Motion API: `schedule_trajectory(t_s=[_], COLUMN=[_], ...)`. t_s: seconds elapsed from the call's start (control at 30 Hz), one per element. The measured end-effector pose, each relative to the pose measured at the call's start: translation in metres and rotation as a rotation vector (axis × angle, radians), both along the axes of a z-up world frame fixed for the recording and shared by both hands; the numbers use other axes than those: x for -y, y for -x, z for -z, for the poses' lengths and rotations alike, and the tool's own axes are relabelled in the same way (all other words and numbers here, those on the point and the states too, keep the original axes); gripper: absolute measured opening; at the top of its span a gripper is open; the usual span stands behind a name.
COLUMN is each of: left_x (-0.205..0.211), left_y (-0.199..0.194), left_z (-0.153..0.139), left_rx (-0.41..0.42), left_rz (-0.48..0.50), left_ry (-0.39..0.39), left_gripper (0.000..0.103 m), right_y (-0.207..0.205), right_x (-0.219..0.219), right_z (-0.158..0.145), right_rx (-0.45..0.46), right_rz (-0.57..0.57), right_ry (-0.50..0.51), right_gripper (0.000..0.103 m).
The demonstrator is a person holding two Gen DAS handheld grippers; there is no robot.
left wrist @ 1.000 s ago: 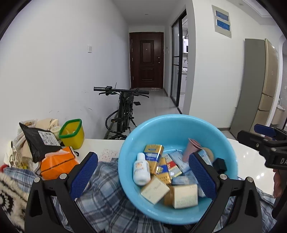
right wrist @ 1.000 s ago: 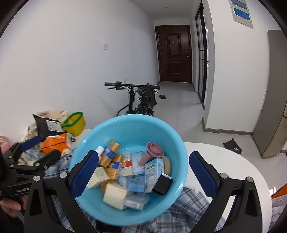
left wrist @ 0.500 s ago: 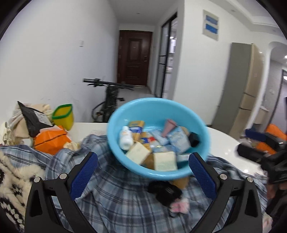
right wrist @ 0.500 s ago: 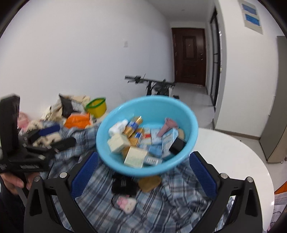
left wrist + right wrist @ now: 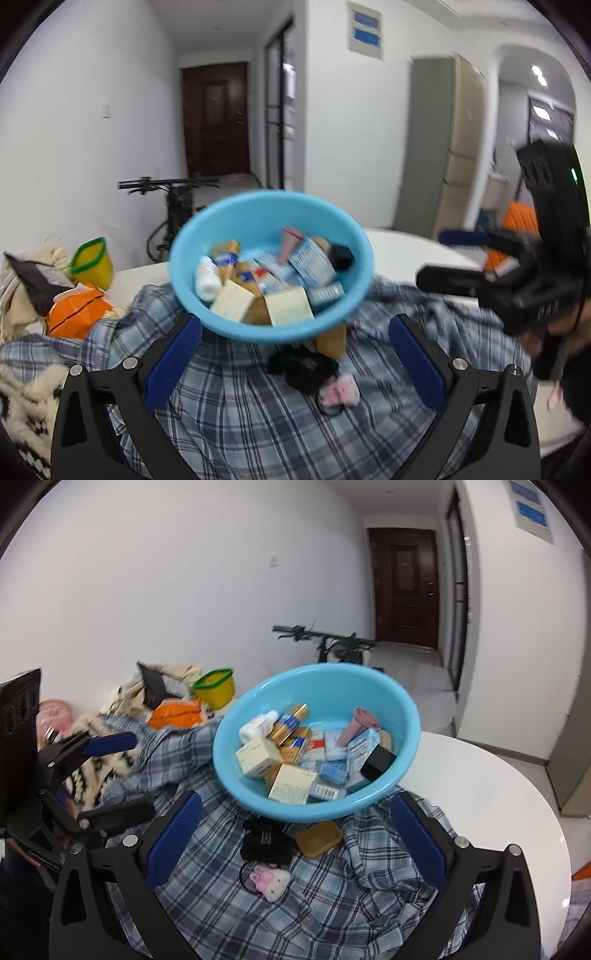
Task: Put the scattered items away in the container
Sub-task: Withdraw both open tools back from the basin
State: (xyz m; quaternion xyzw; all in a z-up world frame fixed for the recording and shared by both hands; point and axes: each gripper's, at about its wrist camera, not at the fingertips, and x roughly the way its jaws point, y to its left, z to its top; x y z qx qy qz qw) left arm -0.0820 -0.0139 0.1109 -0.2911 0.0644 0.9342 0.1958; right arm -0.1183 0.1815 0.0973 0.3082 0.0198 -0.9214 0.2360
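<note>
Three loose things lie ahead of my fingers on the plaid shirt [image 5: 332, 893], just before the blue basin [image 5: 369, 686]: black pouch [image 5: 264, 843], tan case [image 5: 319, 838], pink bunny charm [image 5: 269, 882]. Both my right fingers [image 5: 293, 843] and left fingers [image 5: 291, 369] stand spread and empty. The charm lies nearest, centred between my right pair, so that hand is better placed.

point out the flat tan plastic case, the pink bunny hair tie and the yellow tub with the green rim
flat tan plastic case [image 5: 319, 838], right wrist view, middle of its lid
pink bunny hair tie [image 5: 269, 882], right wrist view, on the plush bunny
yellow tub with the green rim [image 5: 218, 690], right wrist view, front wall below the rim
</note>
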Motion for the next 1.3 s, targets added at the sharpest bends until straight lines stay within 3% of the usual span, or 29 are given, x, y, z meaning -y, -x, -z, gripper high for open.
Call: schedule_trajectory(t_s=[0.2,0.33,0.53,0.83,1.3], left_x=[-0.011,-0.010,-0.010,-0.010,-0.009], left_y=[-0.006,-0.009,-0.013,-0.021,-0.009], left_z=[0.021,0.040,0.058,0.055,0.069], left_rx=[0.086,0.158,0.216,0.230,0.265], left_rz=[0.082,0.089,0.092,0.106,0.093], left_ry=[0.113,0.134,0.126,0.107,0.116], left_gripper=[0.103,0.103,0.103,0.103,0.103], right_y=[-0.002,-0.012,-0.025,-0.043,-0.033], right_x=[0.002,-0.002,-0.004,0.000,-0.002], right_z=[0.018,0.034,0.051,0.055,0.067], right_rx=[0.105,0.145,0.196,0.202,0.220], right_rz=[-0.178,-0.196,-0.207,-0.227,-0.228], right_ry=[-0.101,-0.130,-0.106,-0.129,-0.135], right_gripper=[0.101,0.101,0.101,0.101,0.101])
